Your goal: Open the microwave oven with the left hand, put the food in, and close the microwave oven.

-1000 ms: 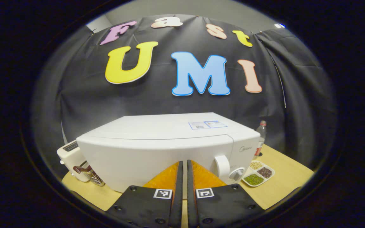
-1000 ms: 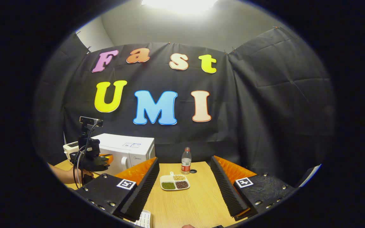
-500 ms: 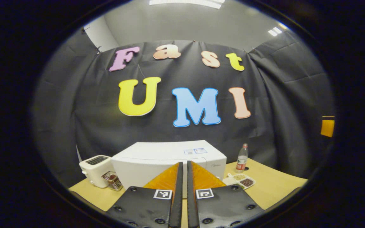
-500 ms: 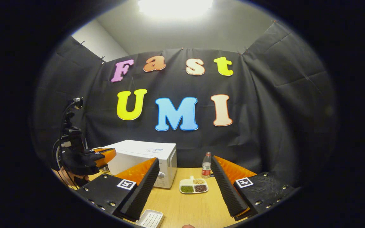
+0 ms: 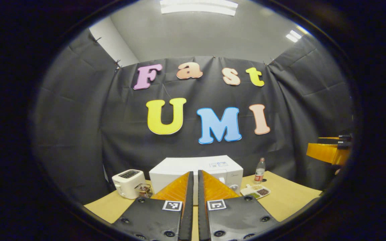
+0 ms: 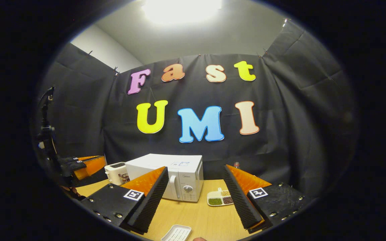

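The white microwave (image 5: 196, 167) stands at the back of the wooden table with its door closed; in the right gripper view the microwave (image 6: 176, 177) shows its handle and dials. A white divided tray of food (image 5: 255, 191) lies to its right, the same tray (image 6: 220, 197) holding green, brown and pale grains. My left gripper (image 5: 195, 173) is shut with nothing between its fingers, well back from the microwave. My right gripper (image 6: 195, 169) is open and holds nothing, also far back. The left gripper (image 6: 85, 165) hangs at the left edge, the right gripper (image 5: 328, 152) at the right edge.
A white toaster (image 5: 128, 183) with a small wire basket beside it stands left of the microwave. A plastic bottle (image 5: 259, 170) stands behind the food tray. A small white slotted dish (image 6: 176, 233) lies near the table's front edge.
Both grippers have drawn back and up from the microwave, which now looks much smaller. The left gripper stayed shut, the right stayed open. The microwave door stays closed.
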The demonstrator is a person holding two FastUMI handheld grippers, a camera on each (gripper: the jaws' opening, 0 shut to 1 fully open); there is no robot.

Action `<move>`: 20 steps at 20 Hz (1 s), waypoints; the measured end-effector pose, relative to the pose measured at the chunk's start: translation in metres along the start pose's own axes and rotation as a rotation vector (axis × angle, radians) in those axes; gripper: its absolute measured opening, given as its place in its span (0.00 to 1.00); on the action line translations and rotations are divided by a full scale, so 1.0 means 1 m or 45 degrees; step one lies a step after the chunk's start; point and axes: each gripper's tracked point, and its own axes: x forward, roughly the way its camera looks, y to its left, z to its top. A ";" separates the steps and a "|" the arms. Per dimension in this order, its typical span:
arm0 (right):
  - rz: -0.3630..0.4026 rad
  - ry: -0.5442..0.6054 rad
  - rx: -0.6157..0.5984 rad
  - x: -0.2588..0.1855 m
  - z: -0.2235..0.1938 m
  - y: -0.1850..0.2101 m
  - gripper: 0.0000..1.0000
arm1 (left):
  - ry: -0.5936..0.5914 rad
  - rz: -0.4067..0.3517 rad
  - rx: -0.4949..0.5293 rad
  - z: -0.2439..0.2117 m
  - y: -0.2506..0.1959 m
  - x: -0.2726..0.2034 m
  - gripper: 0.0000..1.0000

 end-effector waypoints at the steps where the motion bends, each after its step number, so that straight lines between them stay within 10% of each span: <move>1: -0.009 -0.010 0.001 0.000 0.002 0.002 0.98 | -0.013 0.009 0.003 0.007 0.006 -0.006 0.29; 7: -0.017 -0.042 0.002 0.002 0.005 0.025 0.98 | -0.027 0.052 -0.003 0.014 0.031 -0.036 0.81; 11: -0.014 -0.051 -0.008 0.004 0.004 0.034 0.98 | -0.053 0.117 0.020 0.019 0.052 -0.050 0.97; 20: -0.004 -0.061 -0.043 0.006 0.004 0.045 0.98 | -0.079 0.192 0.016 0.024 0.082 -0.064 1.00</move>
